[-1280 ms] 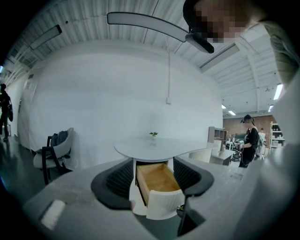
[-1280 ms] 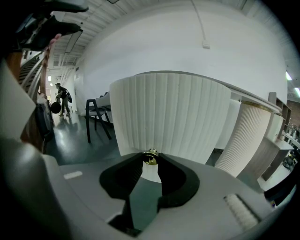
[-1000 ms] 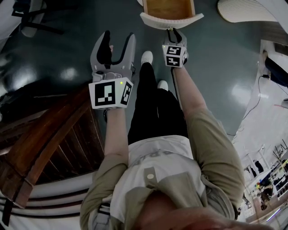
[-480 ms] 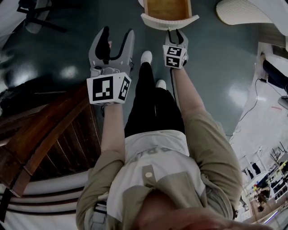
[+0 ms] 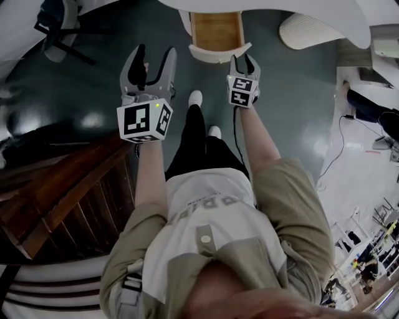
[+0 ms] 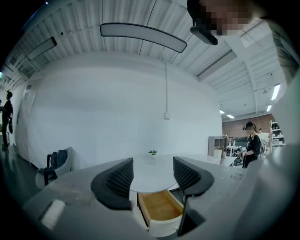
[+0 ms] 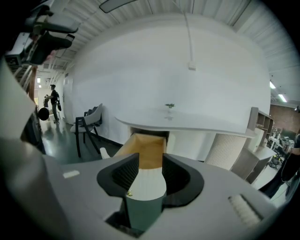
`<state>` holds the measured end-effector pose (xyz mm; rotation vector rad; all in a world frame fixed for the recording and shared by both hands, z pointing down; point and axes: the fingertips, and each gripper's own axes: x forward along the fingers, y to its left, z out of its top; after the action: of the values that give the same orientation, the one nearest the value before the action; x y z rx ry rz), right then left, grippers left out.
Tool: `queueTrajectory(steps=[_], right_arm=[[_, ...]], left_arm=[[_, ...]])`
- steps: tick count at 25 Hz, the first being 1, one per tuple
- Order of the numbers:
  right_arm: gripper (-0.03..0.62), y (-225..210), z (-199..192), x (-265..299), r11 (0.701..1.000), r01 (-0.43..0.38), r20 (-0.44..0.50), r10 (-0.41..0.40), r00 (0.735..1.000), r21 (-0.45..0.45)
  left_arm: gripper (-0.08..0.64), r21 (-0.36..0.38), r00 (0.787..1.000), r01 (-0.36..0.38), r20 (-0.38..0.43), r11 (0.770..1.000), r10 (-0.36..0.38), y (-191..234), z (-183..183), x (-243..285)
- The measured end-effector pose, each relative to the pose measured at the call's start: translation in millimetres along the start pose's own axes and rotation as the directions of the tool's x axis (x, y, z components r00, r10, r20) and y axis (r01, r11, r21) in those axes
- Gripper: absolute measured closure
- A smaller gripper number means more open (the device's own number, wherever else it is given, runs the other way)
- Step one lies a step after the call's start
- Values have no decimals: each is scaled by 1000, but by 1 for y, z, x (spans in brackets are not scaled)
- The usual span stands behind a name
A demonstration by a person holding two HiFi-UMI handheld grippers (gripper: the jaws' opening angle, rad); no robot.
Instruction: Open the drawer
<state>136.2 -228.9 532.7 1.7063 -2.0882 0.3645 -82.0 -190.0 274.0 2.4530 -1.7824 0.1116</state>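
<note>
The person wears a khaki short-sleeved overshirt (image 5: 293, 205) over a white T-shirt (image 5: 206, 215) with grey lettering, black trousers (image 5: 193, 149) and white shoes (image 5: 195, 98). At upper centre, the grey left gripper (image 5: 154, 53) and right gripper (image 5: 243, 59) have black ribbed pads and cubes with black-and-white square markers.

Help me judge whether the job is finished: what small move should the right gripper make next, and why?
Probably draw the right gripper back from the drawer and stop. It already stands pulled out under the white table, wooden inside showing. The jaws have just been opening; the drawer's front shows between them, not gripped.
</note>
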Motion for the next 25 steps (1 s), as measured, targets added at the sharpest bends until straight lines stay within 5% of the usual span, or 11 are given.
queueTrajectory(steps=[10,19,25], right_arm=[[443,-33,141,-58,999,-5,163,11,987,-40],[483,-56,257,-109,993,28,352,13,936,-113],[506,-64,301,-141,997,35,419,0,908,-75]], left_arm=[[285,-8,996,50,76,999,-49,-7,73,23],[285,-12,986,115,124,993,-113,-17,104,40],[306,57,981,94,167,994,-102,-17,129,46]])
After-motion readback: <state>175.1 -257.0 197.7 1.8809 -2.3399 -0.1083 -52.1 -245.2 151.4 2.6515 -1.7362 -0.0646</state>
